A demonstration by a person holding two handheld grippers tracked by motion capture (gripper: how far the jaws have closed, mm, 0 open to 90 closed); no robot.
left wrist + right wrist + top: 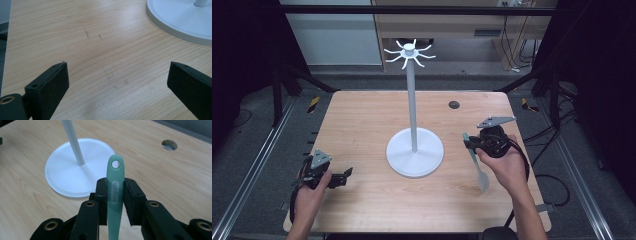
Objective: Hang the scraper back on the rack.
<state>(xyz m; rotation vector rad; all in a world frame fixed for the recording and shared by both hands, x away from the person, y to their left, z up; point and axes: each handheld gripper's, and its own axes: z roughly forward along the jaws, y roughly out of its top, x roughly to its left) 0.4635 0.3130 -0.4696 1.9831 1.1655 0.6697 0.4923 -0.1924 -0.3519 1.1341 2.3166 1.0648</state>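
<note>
A white hook stand rises mid-table: round base [414, 155], thin pole [412, 100], ring of curved hooks [410, 52] on top. My right gripper [470, 144] is to the right of the base and shut on a pale green utensil [482, 181]. The utensil's head hangs down by the person's hand. In the right gripper view the handle [115, 182] stands between the jaws of the right gripper [115, 195], its hanging hole pointing toward the base [75, 170]. My left gripper [345, 176] rests at the front left, open; between the wide jaws of the left gripper [117, 75] lies bare wood.
The wooden table [362, 120] has a round cable hole [454, 104] at the back right. In the left gripper view the stand's base [180, 22] lies ahead to the right. Black frame posts and cables surround the table; its left edge is close to the left gripper.
</note>
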